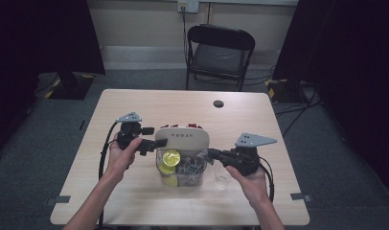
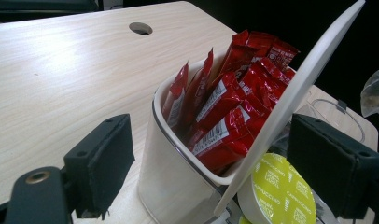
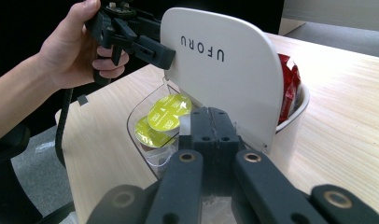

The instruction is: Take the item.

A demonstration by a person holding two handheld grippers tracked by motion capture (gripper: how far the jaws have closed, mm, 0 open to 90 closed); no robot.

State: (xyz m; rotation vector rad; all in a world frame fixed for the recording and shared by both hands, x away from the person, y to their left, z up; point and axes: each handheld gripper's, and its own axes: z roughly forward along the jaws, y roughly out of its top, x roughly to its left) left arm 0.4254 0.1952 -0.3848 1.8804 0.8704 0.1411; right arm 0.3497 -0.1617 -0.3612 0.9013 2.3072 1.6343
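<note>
A clear organiser box (image 1: 183, 181) stands mid-table with its white lid (image 1: 183, 136) raised upright. My left gripper (image 1: 156, 143) is shut on the lid's left edge; that grip also shows on the lid (image 3: 220, 70) in the right gripper view, where the left gripper (image 3: 166, 53) clamps the rim. Yellow coffee capsules (image 3: 166, 114) lie in the front left compartment, and grey clear-wrapped packets (image 1: 191, 166) lie beside them. Red sachets (image 2: 229, 102) fill the back compartment. My right gripper (image 1: 210, 154) is shut, its tips just above the box's right front corner.
A clear cup (image 1: 223, 178) stands on the table under my right hand. The table has a round cable hole (image 1: 218, 103) near its far edge. A black folding chair (image 1: 219, 52) stands beyond the table. Bare wood lies left and right of the box.
</note>
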